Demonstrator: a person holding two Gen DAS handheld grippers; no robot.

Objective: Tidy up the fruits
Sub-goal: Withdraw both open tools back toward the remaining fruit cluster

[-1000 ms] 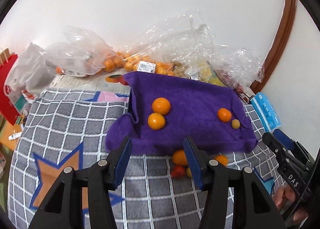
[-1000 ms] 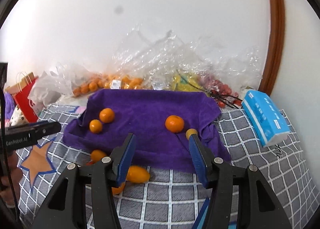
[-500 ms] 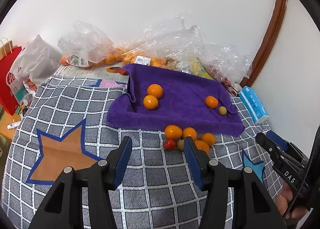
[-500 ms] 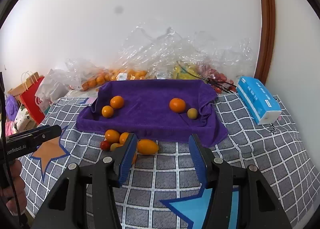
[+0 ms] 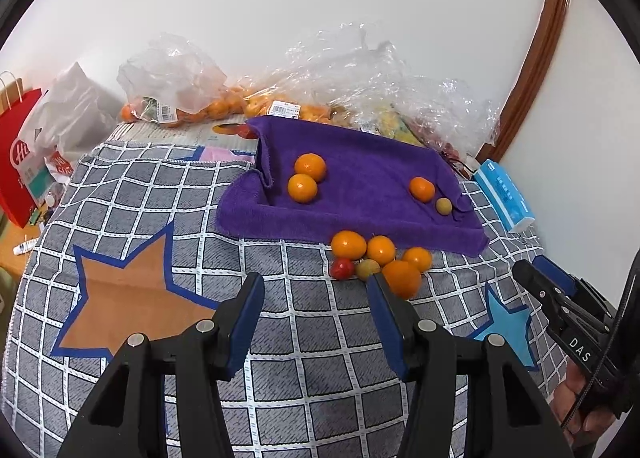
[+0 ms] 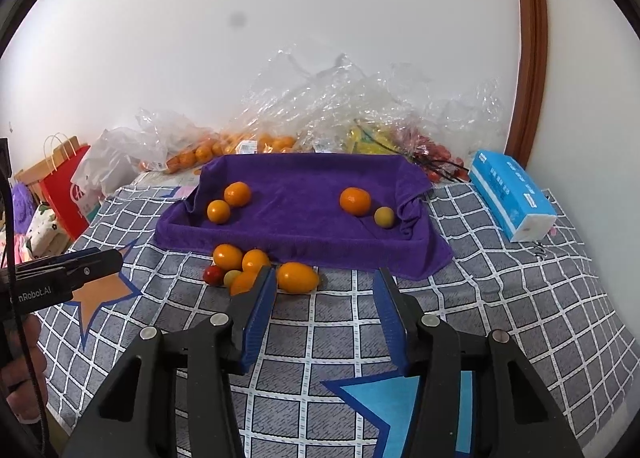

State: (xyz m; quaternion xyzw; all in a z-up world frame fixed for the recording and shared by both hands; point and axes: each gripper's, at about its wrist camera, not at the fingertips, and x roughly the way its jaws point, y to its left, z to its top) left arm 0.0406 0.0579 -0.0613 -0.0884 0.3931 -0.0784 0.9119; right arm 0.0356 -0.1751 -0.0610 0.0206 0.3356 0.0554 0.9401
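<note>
- Both my grippers are empty: the left gripper has its jaws apart, and the right gripper too, though its jaws have just been closing a little on nothing.
- Just ahead of them, a loose cluster of fruits lies on the checked cloth.
- Beyond it, the purple towel tray holds four fruits.
- I judge this is the approach step; next I must centre one fruit between the jaws.
</note>
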